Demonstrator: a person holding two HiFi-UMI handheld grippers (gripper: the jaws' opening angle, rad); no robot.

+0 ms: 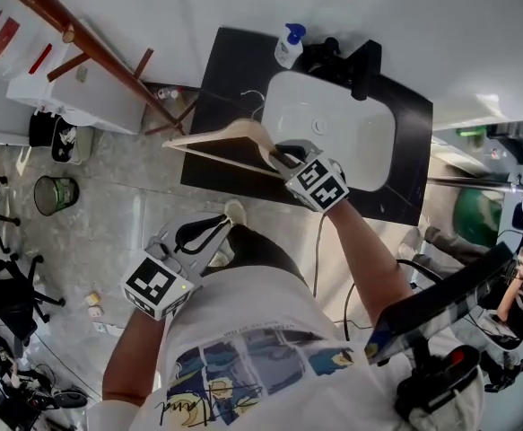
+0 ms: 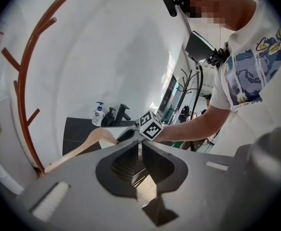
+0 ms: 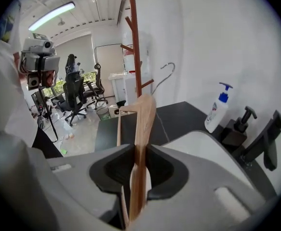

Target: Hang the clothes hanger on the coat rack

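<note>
A light wooden hanger with a thin metal hook hangs in the air over the black counter's left part. My right gripper is shut on its right arm. In the right gripper view the hanger stands edge-on between the pads, its hook pointing up, close to the red-brown coat rack. That rack's pole slants across the upper left of the head view. My left gripper is low by the person's waist, shut and empty; its view shows the hanger and the rack.
A white basin sits in a black counter against the wall, with a soap bottle and a black tap behind it. A white cabinet, a mesh bin and office chairs stand to the left.
</note>
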